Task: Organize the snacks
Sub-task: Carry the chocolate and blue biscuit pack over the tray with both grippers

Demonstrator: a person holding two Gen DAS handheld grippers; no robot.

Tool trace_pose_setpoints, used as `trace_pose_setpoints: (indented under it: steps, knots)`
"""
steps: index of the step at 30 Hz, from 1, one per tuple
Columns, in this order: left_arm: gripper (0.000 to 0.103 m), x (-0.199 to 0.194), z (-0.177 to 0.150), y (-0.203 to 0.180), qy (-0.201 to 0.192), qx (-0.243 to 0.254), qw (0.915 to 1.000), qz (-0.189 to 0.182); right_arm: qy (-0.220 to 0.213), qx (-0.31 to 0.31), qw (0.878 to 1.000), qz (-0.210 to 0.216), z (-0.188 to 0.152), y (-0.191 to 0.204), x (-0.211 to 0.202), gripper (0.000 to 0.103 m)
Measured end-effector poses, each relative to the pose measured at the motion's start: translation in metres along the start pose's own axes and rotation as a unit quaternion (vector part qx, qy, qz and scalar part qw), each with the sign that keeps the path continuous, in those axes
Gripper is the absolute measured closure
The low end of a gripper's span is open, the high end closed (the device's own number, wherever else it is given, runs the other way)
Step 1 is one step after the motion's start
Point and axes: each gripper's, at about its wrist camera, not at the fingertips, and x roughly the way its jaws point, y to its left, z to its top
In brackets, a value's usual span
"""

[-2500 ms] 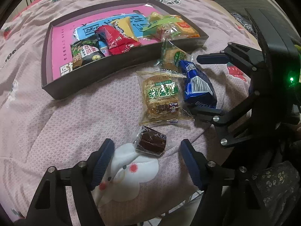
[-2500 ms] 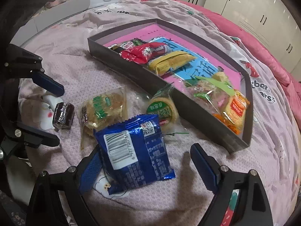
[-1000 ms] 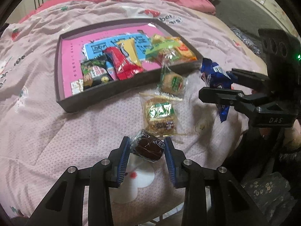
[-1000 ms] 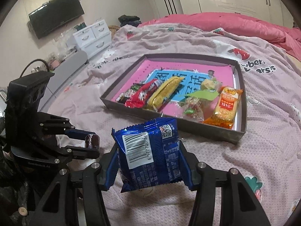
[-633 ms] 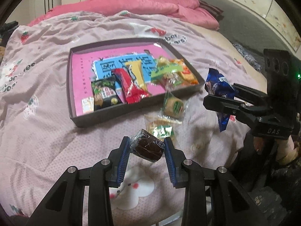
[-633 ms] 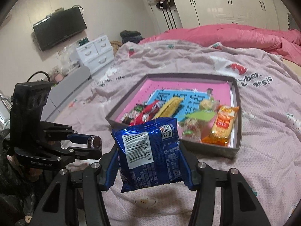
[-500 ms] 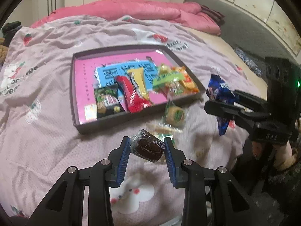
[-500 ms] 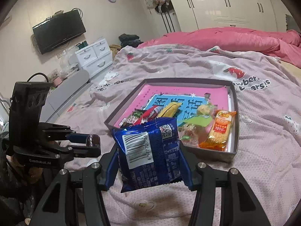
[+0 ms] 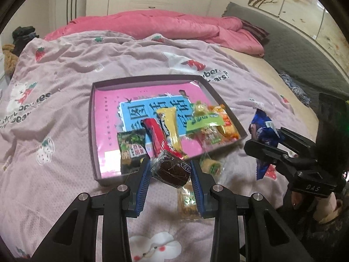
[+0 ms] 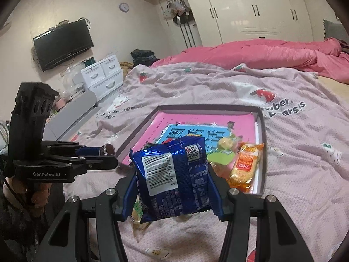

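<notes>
left gripper [image 9: 171, 172]: its fingers [image 9: 144, 178] are clenched on the brown wrapped cake [image 9: 171, 170], one blue pad on each side, and the cake hangs clear of the bed, near the front wall of the tray.
right gripper [image 10: 172, 187]: its fingers [image 10: 214, 191] grip the blue snack bag [image 10: 171, 175] by its two side edges; the bag is upright, barcode towards the camera, lifted off the bed just in front of the tray.
tray [image 9: 92, 131]: a shallow dark-walled box with a pink printed floor, lying on the quilt [image 9: 65, 69] in the middle of the bed; the far half looks bare.
in the tray: a green-black packet [image 9: 130, 150] at the near left, a red bar [image 9: 158, 138] and yellow bar [image 9: 171, 131] beside it, an orange cracker pack [image 10: 245, 167] and a green-labelled packet [image 9: 204, 122] at the right.
still on the bed: a round green cookie pack [image 9: 210, 166] just outside the near wall, and a square clear-wrapped biscuit [image 9: 187, 198] partly hidden under the left gripper.
cake, handling: probably light and soft, in slick film; a hard squeeze would likely dent it, so hold it across the body, not by the loose wrapper ends.
bag, handling: light, air-filled and crinkly, its contents likely brittle; the foil may slide, so side seams are the safest hold.
</notes>
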Motion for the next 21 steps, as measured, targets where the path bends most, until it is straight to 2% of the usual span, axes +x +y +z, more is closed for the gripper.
trace_pose_setpoints:
  steps: [21]
  knots:
    - [0.066, 0.031, 0.021, 0.034, -0.017, -0.055, 0.9976, 0.038, -0.03, 0.039, 0.997, -0.057, 0.015, -0.032, 0.001, 0.047]
